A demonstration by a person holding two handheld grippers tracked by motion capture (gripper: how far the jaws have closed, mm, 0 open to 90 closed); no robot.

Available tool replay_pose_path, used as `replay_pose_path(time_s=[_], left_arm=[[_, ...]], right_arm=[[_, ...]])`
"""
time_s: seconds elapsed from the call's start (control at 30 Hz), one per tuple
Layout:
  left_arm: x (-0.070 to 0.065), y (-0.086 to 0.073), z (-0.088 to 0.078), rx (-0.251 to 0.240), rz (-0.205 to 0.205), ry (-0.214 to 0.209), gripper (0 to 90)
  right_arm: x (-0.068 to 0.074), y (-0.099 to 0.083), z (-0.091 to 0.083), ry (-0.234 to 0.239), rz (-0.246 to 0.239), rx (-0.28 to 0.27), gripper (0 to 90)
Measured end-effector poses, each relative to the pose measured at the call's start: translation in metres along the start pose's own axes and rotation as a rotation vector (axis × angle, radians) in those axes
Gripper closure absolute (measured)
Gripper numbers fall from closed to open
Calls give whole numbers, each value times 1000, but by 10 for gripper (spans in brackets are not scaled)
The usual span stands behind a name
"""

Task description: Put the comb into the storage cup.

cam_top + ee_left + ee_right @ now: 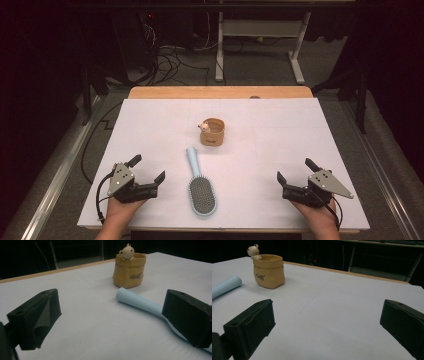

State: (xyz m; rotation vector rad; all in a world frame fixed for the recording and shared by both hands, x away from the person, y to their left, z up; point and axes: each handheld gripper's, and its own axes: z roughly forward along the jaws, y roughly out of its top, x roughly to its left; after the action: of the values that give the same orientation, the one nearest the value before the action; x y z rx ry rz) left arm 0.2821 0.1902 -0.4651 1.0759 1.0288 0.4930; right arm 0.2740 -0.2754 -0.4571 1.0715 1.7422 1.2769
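Note:
A light blue hairbrush (200, 185) lies flat near the table's front, bristles up, its handle (138, 302) pointing toward a tan sack-shaped pot (212, 131) with a small bear figure (127, 252) on its rim. The pot (269, 271) stands mid-table. My left gripper (147, 168) rests at the front left, open, nothing between its jaws, the brush just to its right. At the front right my right gripper (296, 171) also stands open over bare table, with the brush handle (225, 286) off to its left.
A white sheet (280, 135) covers the wooden table (220, 92). Beyond the far edge are a desk frame (260, 35) and cables (170, 60) on the floor. A metal rail (55, 175) runs along the left side.

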Motion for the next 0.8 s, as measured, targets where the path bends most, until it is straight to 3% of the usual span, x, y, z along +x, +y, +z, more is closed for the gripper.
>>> replay_pose_path(time_s=[0.23, 0.63, 0.8], left_arm=[[-4, -2, -1, 37, 1, -12, 103], [-15, -2, 1, 84, -53, -51, 266], [-27, -6, 1, 146, -77, -107, 381]], right_arm=[[2, 2, -1, -8, -1, -2, 0], [1, 1, 0, -12, 1, 3, 1], [1, 1, 0, -13, 1, 3, 1]])
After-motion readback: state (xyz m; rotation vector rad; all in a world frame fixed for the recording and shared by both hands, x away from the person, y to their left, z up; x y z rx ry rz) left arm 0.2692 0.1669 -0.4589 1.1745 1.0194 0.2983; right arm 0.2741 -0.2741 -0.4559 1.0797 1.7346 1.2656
